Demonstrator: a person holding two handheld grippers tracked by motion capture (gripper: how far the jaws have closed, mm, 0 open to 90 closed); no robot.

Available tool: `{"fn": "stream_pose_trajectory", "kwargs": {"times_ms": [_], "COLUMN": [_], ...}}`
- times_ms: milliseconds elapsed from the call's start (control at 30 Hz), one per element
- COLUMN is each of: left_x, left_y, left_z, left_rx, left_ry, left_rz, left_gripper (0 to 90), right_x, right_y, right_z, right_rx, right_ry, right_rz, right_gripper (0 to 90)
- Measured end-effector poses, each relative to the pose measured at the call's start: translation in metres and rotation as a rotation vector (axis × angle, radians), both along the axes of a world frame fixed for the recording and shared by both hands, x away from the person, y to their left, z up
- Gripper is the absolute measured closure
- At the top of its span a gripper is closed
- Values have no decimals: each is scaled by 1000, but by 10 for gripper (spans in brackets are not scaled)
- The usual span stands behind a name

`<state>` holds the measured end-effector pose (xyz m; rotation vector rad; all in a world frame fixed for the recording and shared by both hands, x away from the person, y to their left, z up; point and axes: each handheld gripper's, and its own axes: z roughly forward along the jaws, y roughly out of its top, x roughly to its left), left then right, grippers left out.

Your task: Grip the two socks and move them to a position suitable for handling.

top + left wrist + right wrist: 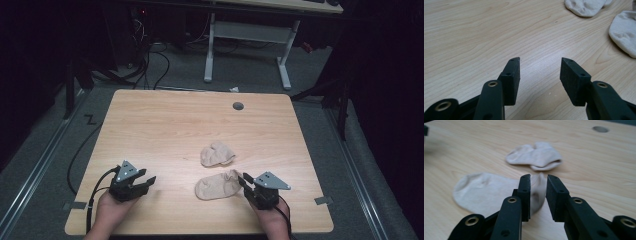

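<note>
Right gripper (537,192) straddles near sock's (489,192) cuff, not clamped.

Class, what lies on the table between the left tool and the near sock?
Nothing: bare wood separates the left tool from the near sock, in the high view.

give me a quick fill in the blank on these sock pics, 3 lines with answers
1. The number of socks lying on the table is ____.
2. The right gripper has its jaws on either side of the near sock, at its ____ end.
3. The left gripper has its jaws wide apart over bare ____.

Missing words: two; cuff; wood
</note>
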<state>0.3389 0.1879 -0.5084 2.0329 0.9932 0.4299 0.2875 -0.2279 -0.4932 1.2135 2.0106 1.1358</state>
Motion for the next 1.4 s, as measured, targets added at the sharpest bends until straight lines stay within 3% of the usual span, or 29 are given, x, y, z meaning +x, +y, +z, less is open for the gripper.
{"fn": "stream_pose_trajectory", "kwargs": {"times_ms": [167,200,233,400,467,600,700,767,800,900,1000,1100,1133,1267,1333,1400], "left_x": [-1,-2,-2,-5,-5,-5,-5,-3,0,2,5,2,-3,-10,-12,-13], "left_y": [-3,-5,-5,-10,-12,-13,-11,-9,-2,5,10,6,-2,-11,-19,-23], "left_z": [0,0,0,-1,-1,1,1,2,4,1,0,1,2,3,4,4], "left_rx": [-2,-4,-4,-3,-4,15,-4,18,-31,-23,-67,-69,-42,-34,-17,-25], "left_ry": [0,3,3,9,8,-8,5,2,8,14,42,37,21,9,2,1], "left_rz": [-7,-10,-10,-27,-29,-24,-9,-3,17,50,80,67,49,17,-11,-21], "left_gripper": [509,510,512,535,550,575,592,584,584,582,577,585,592,596,619,646], "right_x": [5,12,12,28,27,19,16,13,9,3,7,6,3,1,6,14], "right_y": [-1,1,1,3,9,28,37,46,49,60,65,69,70,67,66,68], "right_z": [-1,-9,-9,-28,-31,-32,-33,-31,-30,-31,-31,-29,-24,-13,-7,-4], "right_rx": [-51,-79,-79,-116,-119,-145,-151,-179,-152,-185,-173,-177,-169,-143,-138,-136], "right_ry": [14,71,71,196,217,205,198,195,219,202,204,197,158,112,83,83], "right_rz": [8,33,33,54,85,163,184,207,220,253,263,274,274,252,238,234], "right_gripper": [795,837,837,872,876,879,885,893,897,896,893,887,886,891,899,899]}}
